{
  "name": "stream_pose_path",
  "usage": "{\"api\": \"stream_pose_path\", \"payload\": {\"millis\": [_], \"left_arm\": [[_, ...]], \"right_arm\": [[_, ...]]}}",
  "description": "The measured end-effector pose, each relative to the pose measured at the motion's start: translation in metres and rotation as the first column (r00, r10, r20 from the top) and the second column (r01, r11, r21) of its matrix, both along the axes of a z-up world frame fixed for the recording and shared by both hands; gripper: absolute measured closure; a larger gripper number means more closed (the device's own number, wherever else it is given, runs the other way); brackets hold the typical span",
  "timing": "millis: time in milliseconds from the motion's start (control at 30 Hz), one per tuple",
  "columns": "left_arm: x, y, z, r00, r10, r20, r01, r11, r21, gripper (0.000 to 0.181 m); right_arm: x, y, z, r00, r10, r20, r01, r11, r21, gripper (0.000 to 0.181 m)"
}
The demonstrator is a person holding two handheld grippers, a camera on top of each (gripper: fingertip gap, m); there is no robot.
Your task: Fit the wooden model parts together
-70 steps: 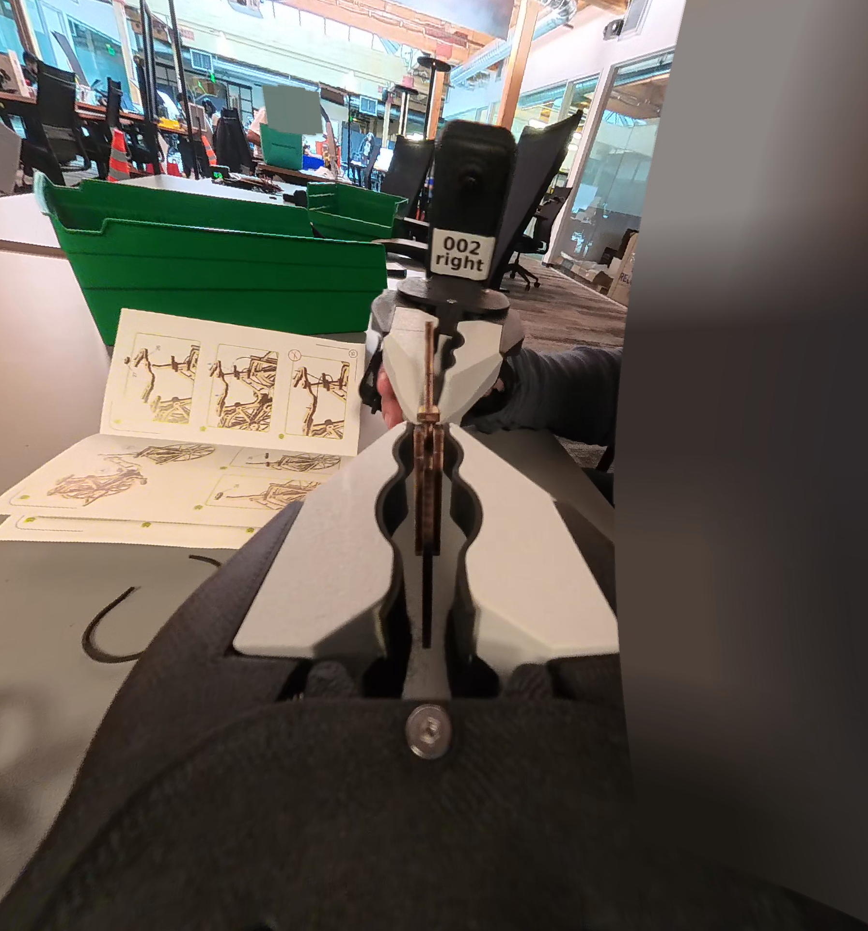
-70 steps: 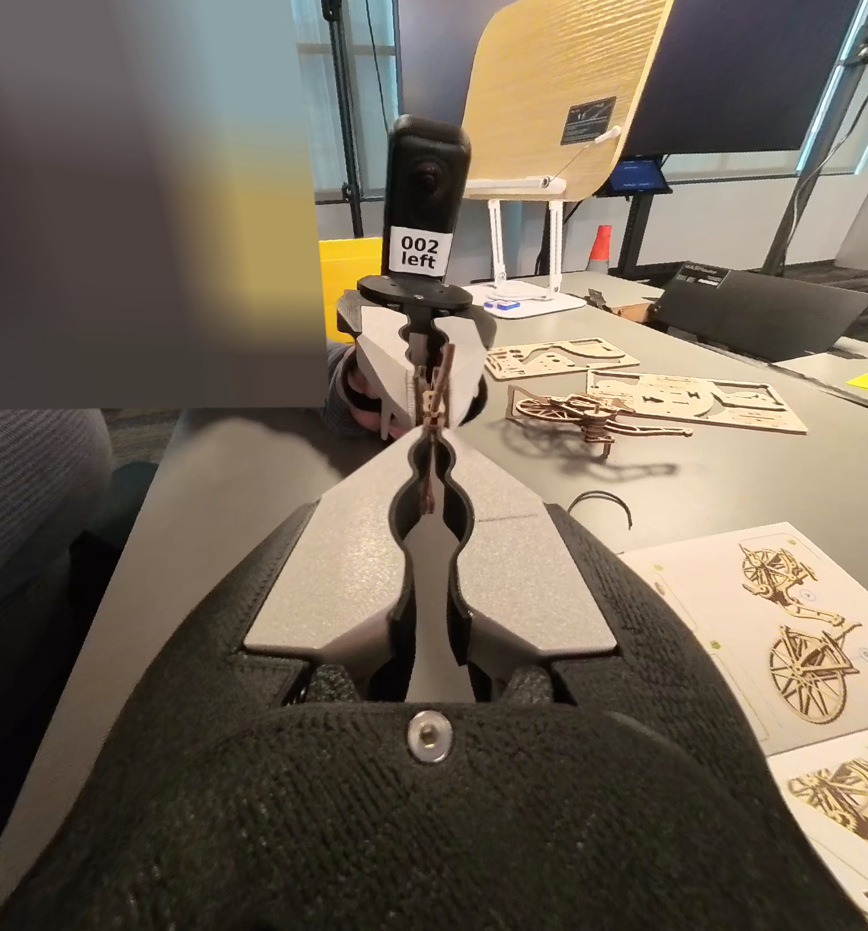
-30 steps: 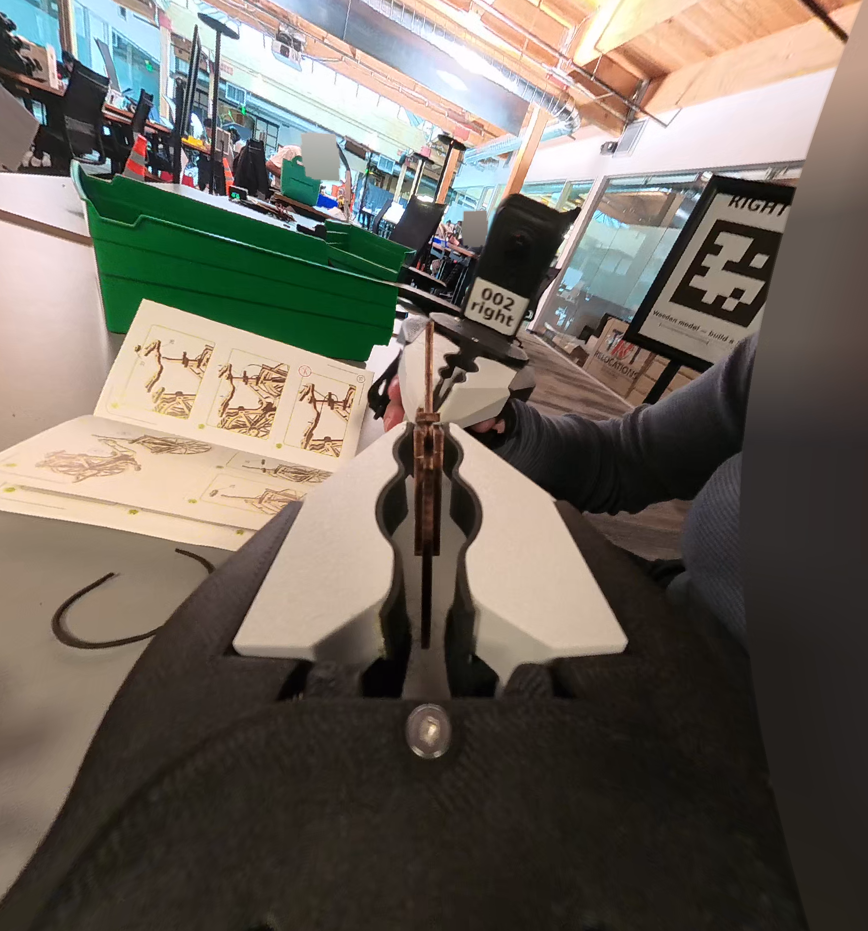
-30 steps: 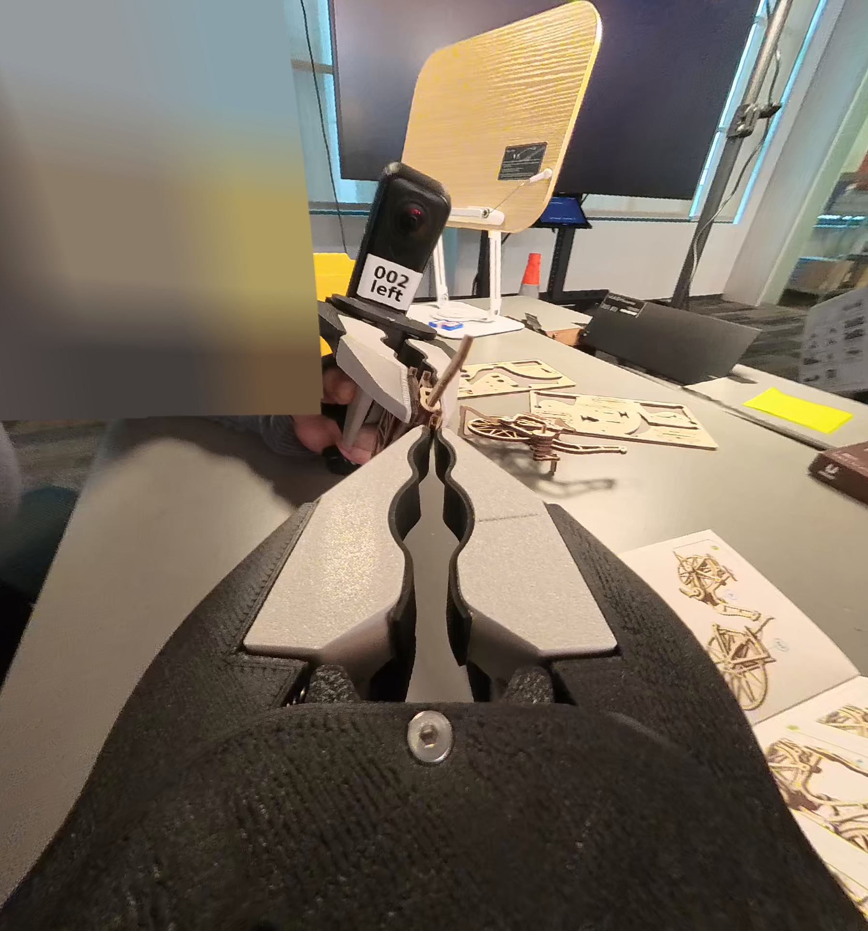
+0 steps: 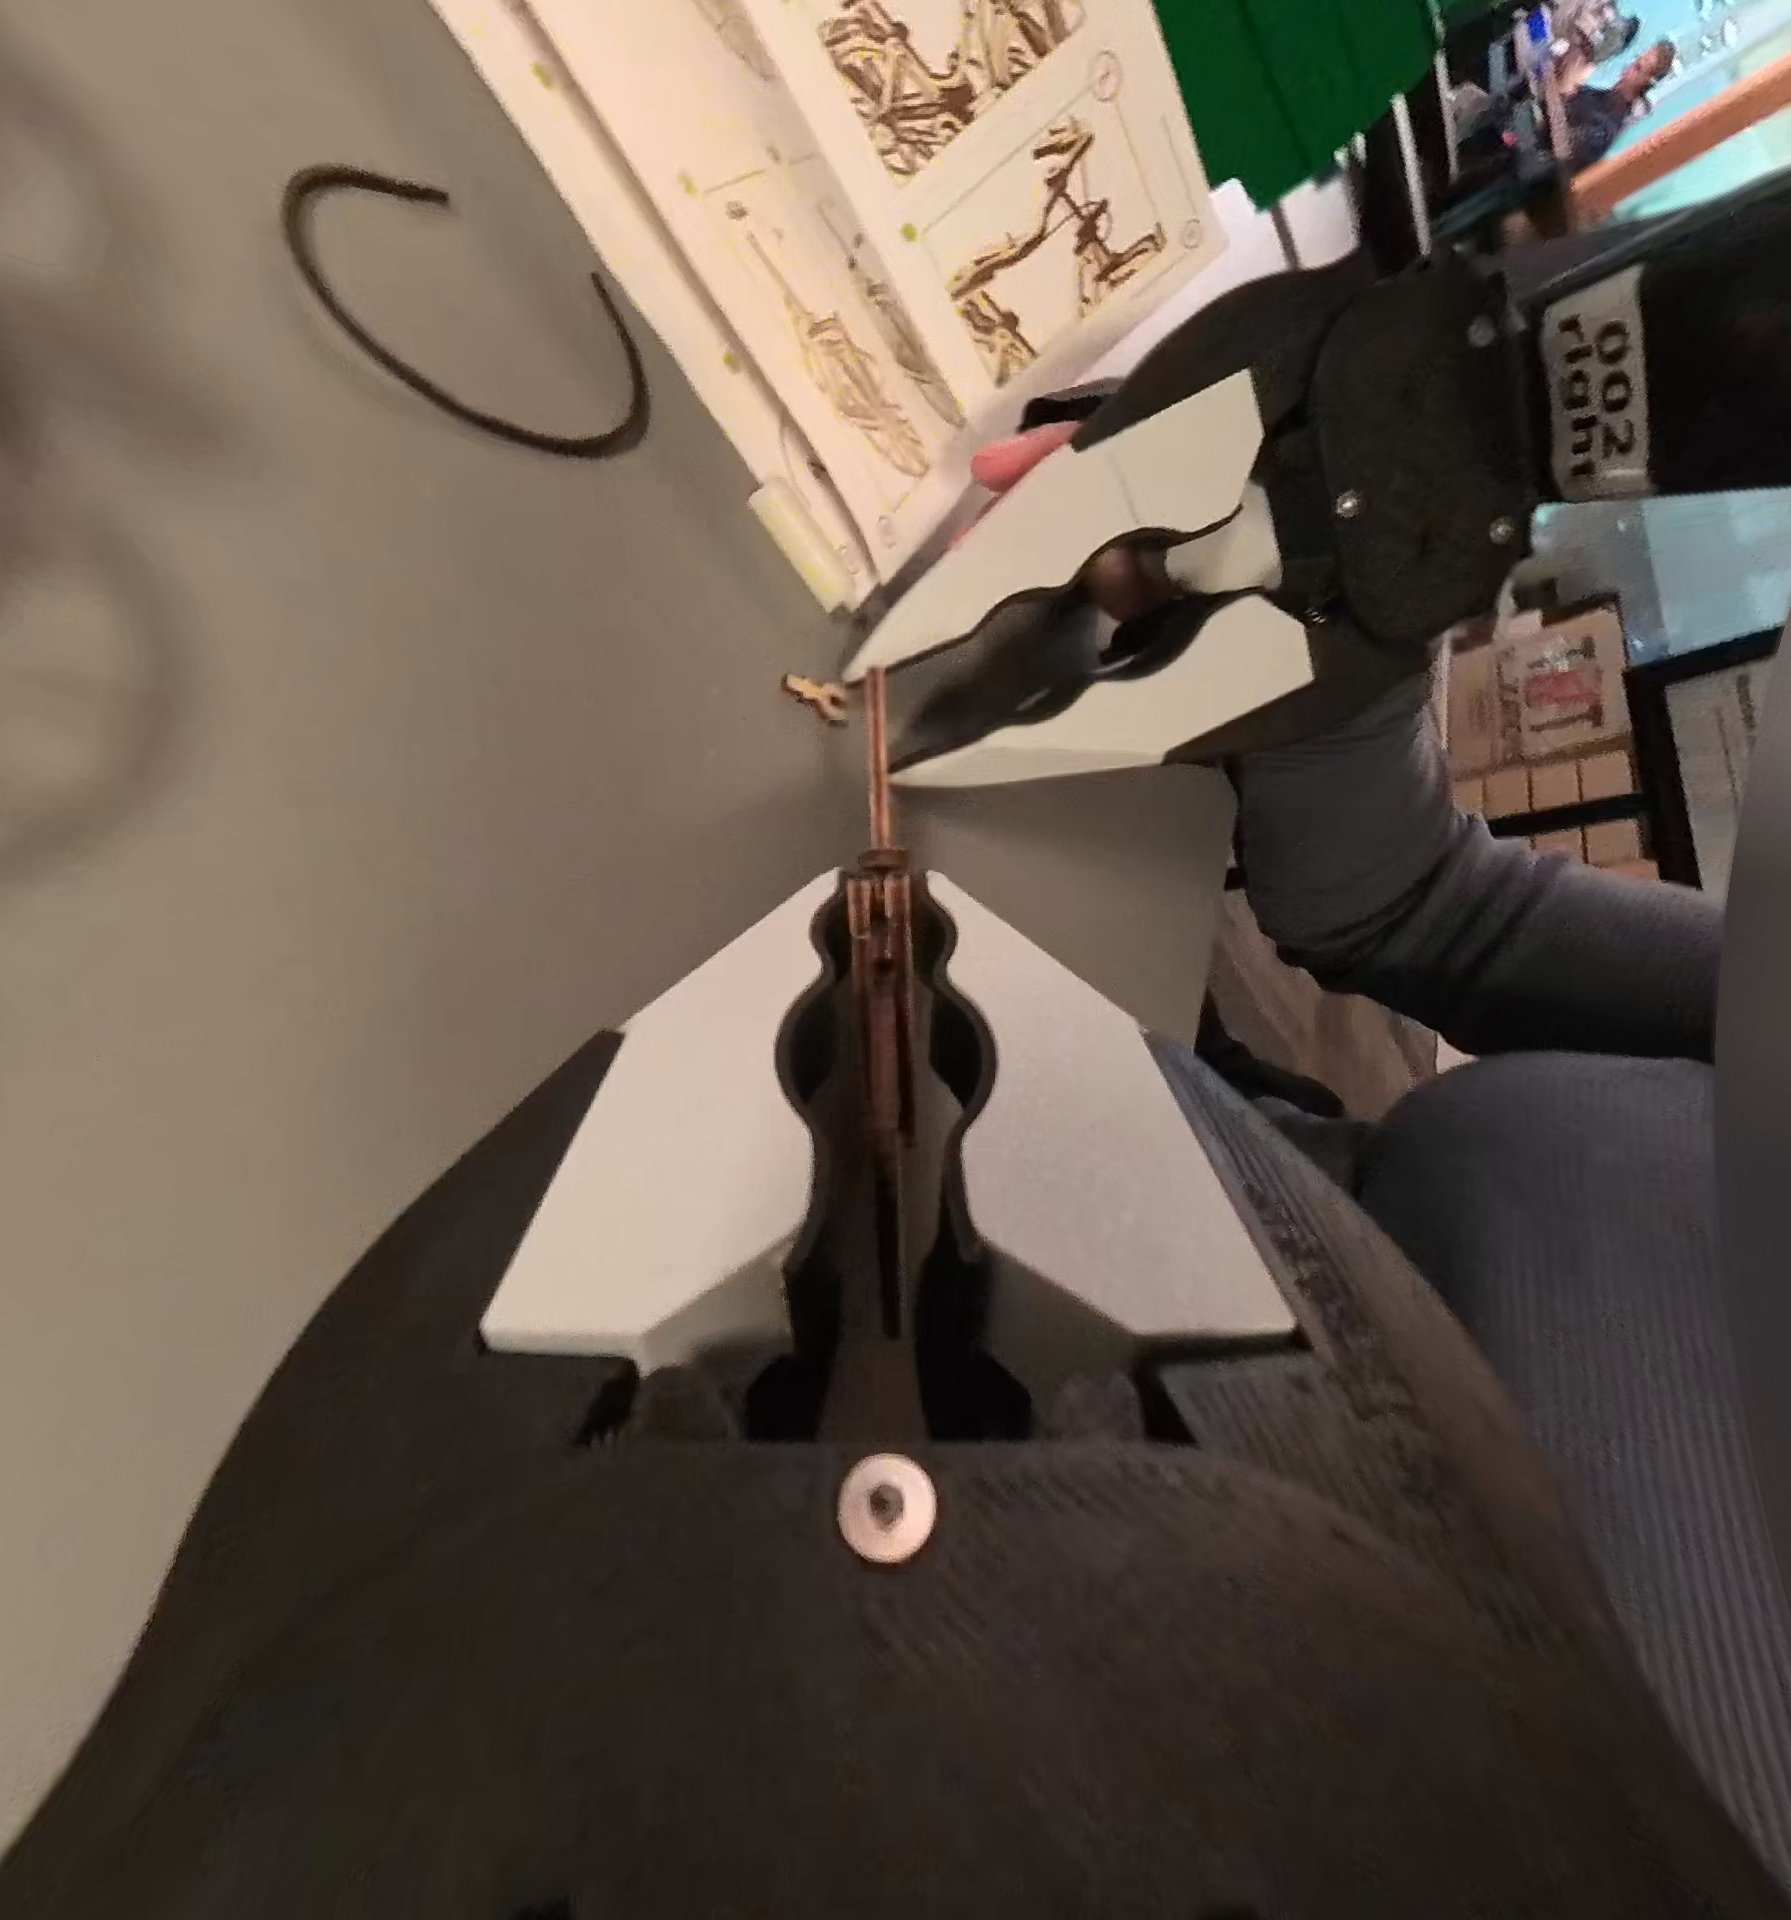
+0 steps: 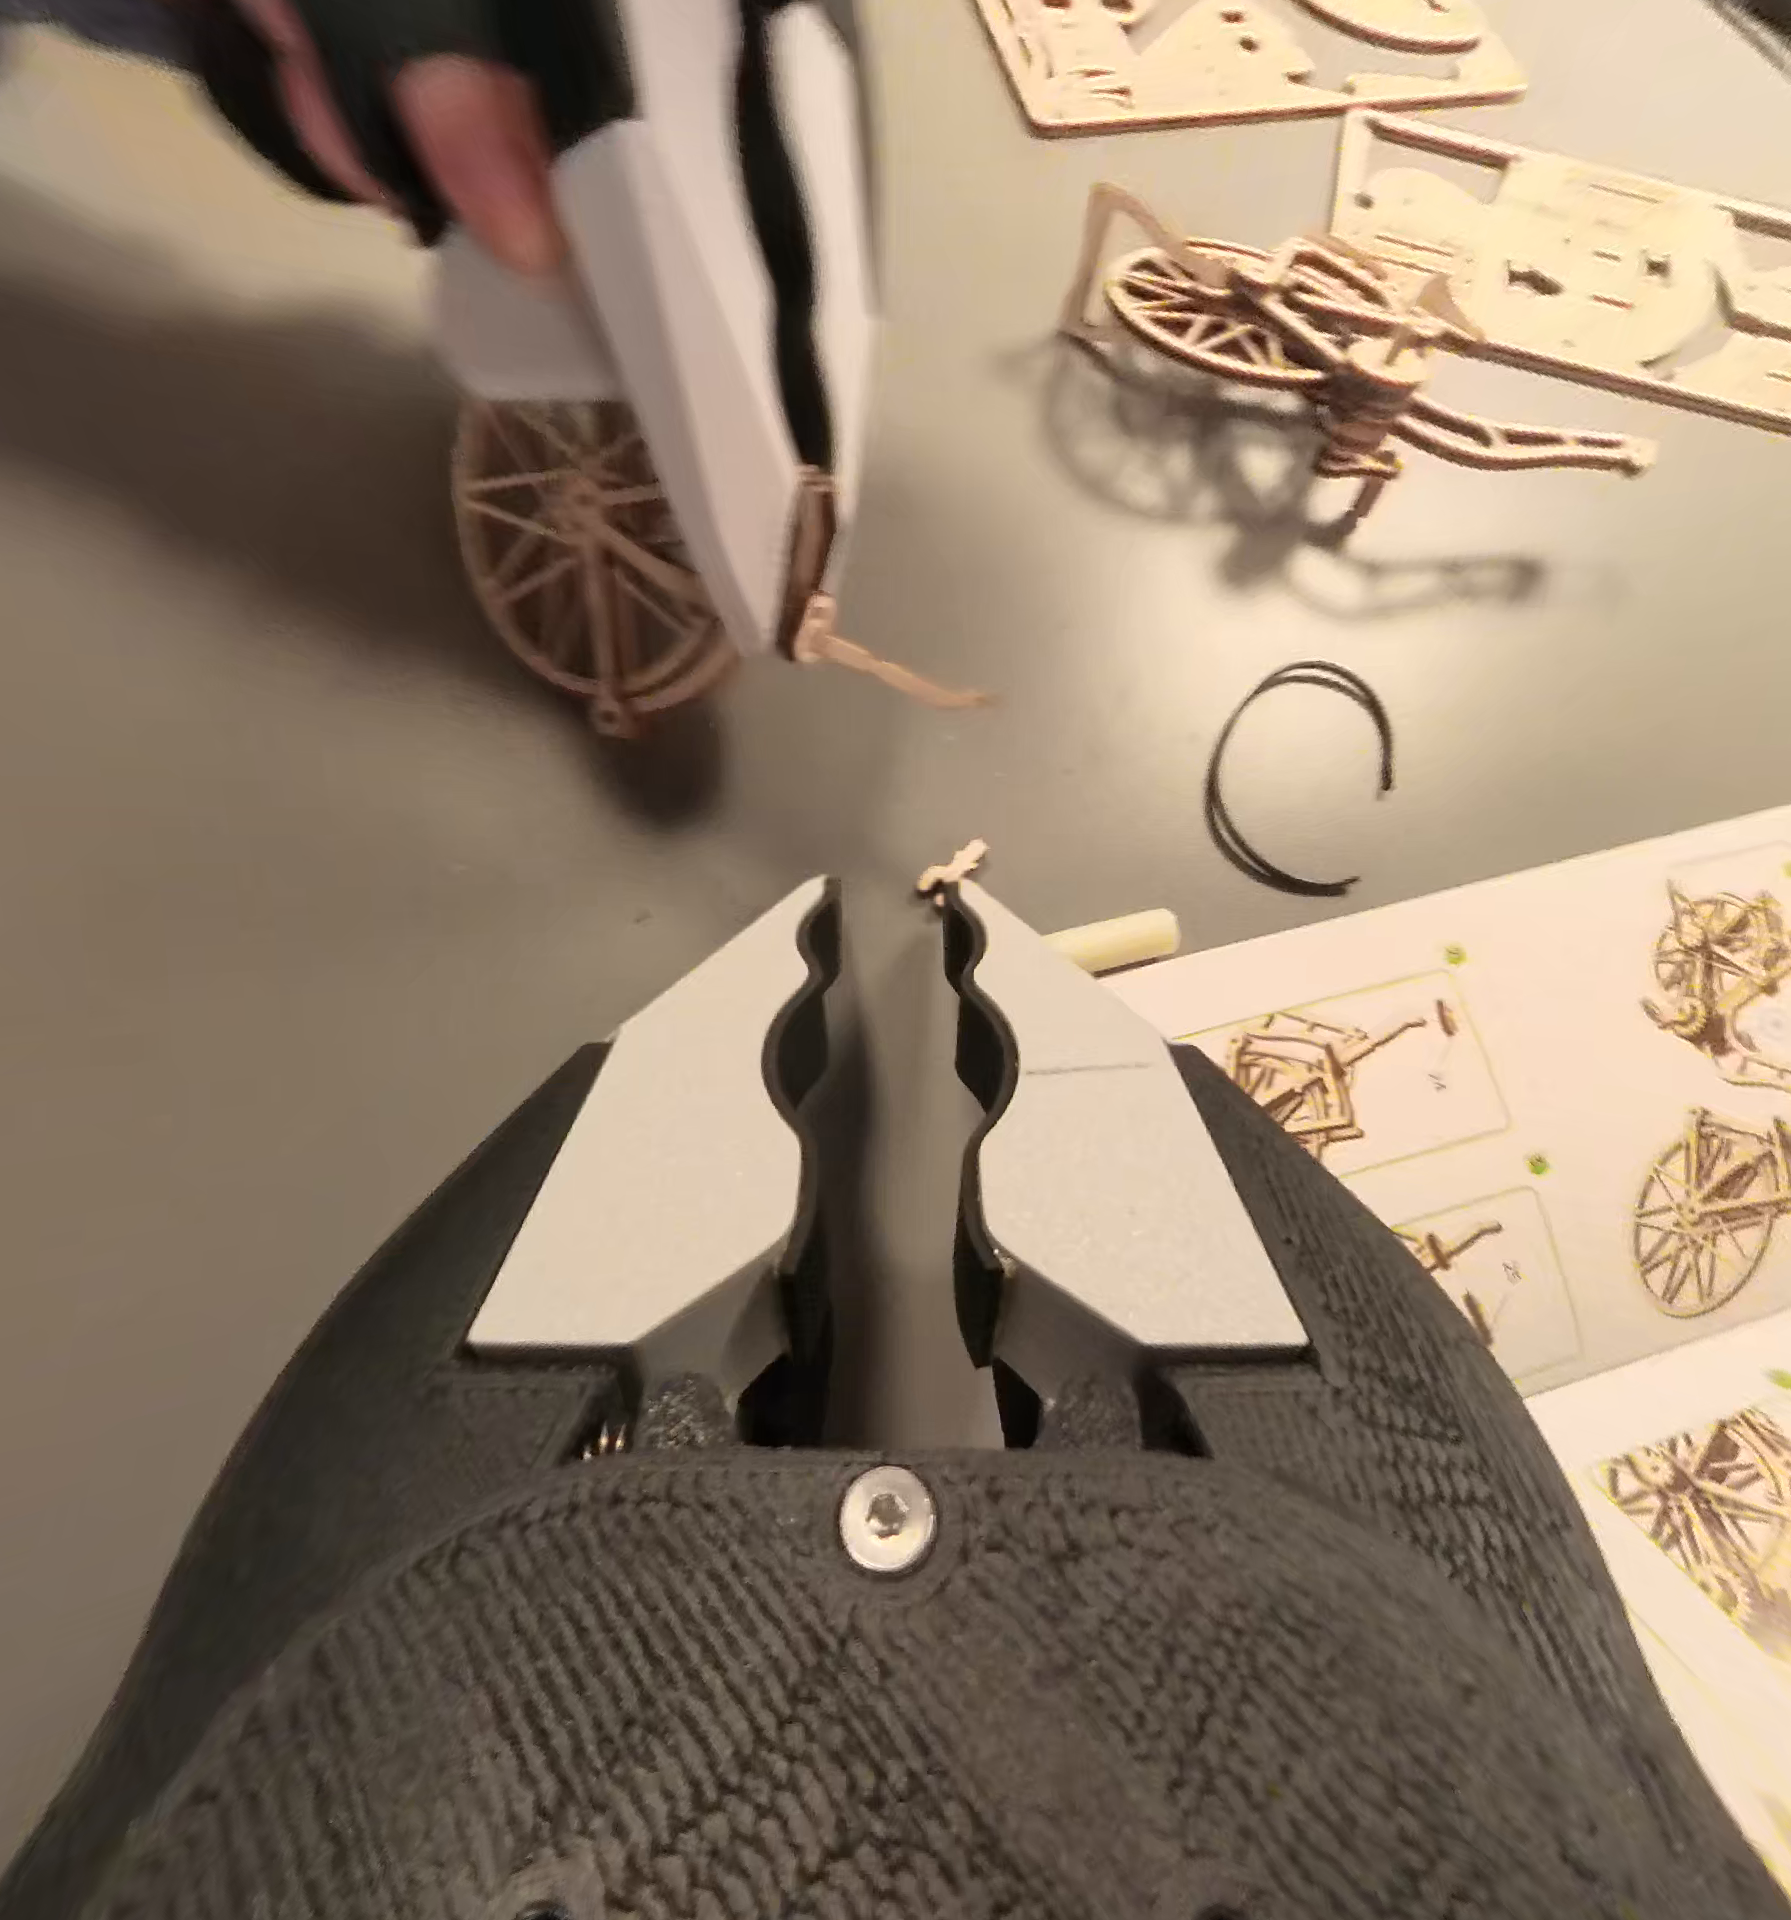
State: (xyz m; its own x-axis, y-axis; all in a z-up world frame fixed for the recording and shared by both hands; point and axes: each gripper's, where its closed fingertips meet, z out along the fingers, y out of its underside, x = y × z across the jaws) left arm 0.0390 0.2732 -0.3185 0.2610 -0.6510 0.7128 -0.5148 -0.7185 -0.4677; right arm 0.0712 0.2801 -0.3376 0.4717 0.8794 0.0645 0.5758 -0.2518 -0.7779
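Our left gripper (image 5: 878,883) clenches the wooden wheel assembly (image 6: 579,561), seen edge-on and partly hidden between its fingers. Our right gripper (image 6: 889,896) is released, jaws apart; a tiny wooden piece (image 6: 953,864), blurred, lies on the table (image 6: 247,831) at one o'clock from its tip.

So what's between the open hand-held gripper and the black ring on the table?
A tiny wooden piece, just off the right hand-held gripper; then bare table up to the black ring. The right wrist view shows it.
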Motion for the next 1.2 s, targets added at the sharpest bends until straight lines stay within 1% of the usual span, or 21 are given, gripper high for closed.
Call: {"api": "stream_pose_path", "payload": {"millis": [133, 233, 400, 500, 600, 667, 733, 767, 800, 867, 900, 933, 967, 1000, 1067, 1133, 1200], "left_arm": [[-0.008, 0.004, -0.006, 0.996, 0.074, -0.054, -0.073, 0.997, 0.016, 0.17], [-0.015, 0.009, -0.011, 0.988, 0.114, -0.108, -0.109, 0.993, 0.054, 0.166], [-0.025, 0.015, -0.014, 0.976, 0.168, -0.139, -0.148, 0.978, 0.148, 0.15], [-0.036, 0.022, -0.012, 0.957, 0.235, -0.17, -0.193, 0.953, 0.234, 0.131], [-0.048, 0.028, -0.008, 0.936, 0.298, -0.186, -0.226, 0.916, 0.332, 0.129], [-0.043, 0.024, 0.005, 0.943, 0.31, -0.118, -0.25, 0.899, 0.359, 0.135], [-0.029, 0.012, 0.017, 0.957, 0.286, -0.036, -0.25, 0.886, 0.39, 0.142], [-0.02, 0.006, 0.019, 0.964, 0.264, -0.019, -0.232, 0.879, 0.417, 0.144], [-0.011, 0.0, 0.018, 0.971, 0.238, -0.029, -0.2, 0.869, 0.453, 0.146], [0.005, -0.005, 0.007, 0.972, 0.205, -0.112, -0.113, 0.832, 0.543, 0.148], [0.009, -0.004, 0.0, 0.964, 0.206, -0.17, -0.07, 0.81, 0.582, 0.151], [0.013, 0.0, -0.006, 0.953, 0.217, -0.211, -0.044, 0.789, 0.613, 0.152], [0.019, 0.003, -0.008, 0.949, 0.219, -0.226, -0.031, 0.781, 0.624, 0.153], [0.024, 0.004, -0.009, 0.951, 0.215, -0.222, -0.035, 0.789, 0.613, 0.154], [0.032, 0.006, -0.011, 0.954, 0.209, -0.216, -0.053, 0.825, 0.563, 0.155], [0.035, 0.007, -0.014, 0.953, 0.2, -0.229, -0.055, 0.854, 0.517, 0.155], [0.036, 0.007, -0.018, 0.949, 0.19, -0.25, -0.042, 0.866, 0.499, 0.157]], "right_arm": [[0.003, 0.005, -0.001, 1.0, -0.02, 0.001, 0.02, 1.0, -0.013, 0.165], [0.002, 0.006, -0.003, 1.0, -0.017, 0.012, 0.017, 1.0, -0.026, 0.165], [-0.003, 0.003, -0.004, 1.0, 0.006, 0.01, -0.005, 1.0, -0.03, 0.166], [-0.007, -0.001, -0.004, 1.0, 0.027, 0.005, -0.027, 0.999, -0.037, 0.168], [-0.01, -0.008, -0.004, 0.997, 0.071, -0.01, -0.071, 0.995, -0.063, 0.167], [-0.01, -0.013, -0.001, 0.995, 0.1, -0.024, -0.101, 0.993, -0.061, 0.167], [-0.006, -0.01, 0.007, 0.992, 0.118, -0.032, -0.118, 0.993, -0.001, 0.168], [-0.005, -0.009, 0.012, 0.99, 0.134, -0.042, -0.133, 0.991, 0.028, 0.168], [-0.004, -0.007, 0.017, 0.987, 0.155, -0.05, -0.152, 0.986, 0.073, 0.168], [-0.002, -0.002, 0.031, 0.979, 0.197, -0.058, -0.18, 0.96, 0.215, 0.167], [-0.001, 0.002, 0.042, 0.974, 0.213, -0.077, -0.18, 0.933, 0.313, 0.167], [0.0, 0.006, 0.055, 0.969, 0.221, -0.108, -0.158, 0.897, 0.413, 0.167], [0.004, 0.01, 0.068, 0.965, 0.215, -0.152, -0.114, 0.861, 0.496, 0.168], [0.009, 0.012, 0.079, 0.956, 0.207, -0.209, -0.06, 0.832, 0.551, 0.168], [0.016, 0.012, 0.092, 0.927, 0.2, -0.319, 0.019, 0.822, 0.57, 0.169], [0.021, 0.013, 0.099, 0.91, 0.183, -0.371, 0.066, 0.822, 0.566, 0.169], [0.023, 0.013, 0.103, 0.899, 0.18, -0.399, 0.084, 0.823, 0.561, 0.17]]}}
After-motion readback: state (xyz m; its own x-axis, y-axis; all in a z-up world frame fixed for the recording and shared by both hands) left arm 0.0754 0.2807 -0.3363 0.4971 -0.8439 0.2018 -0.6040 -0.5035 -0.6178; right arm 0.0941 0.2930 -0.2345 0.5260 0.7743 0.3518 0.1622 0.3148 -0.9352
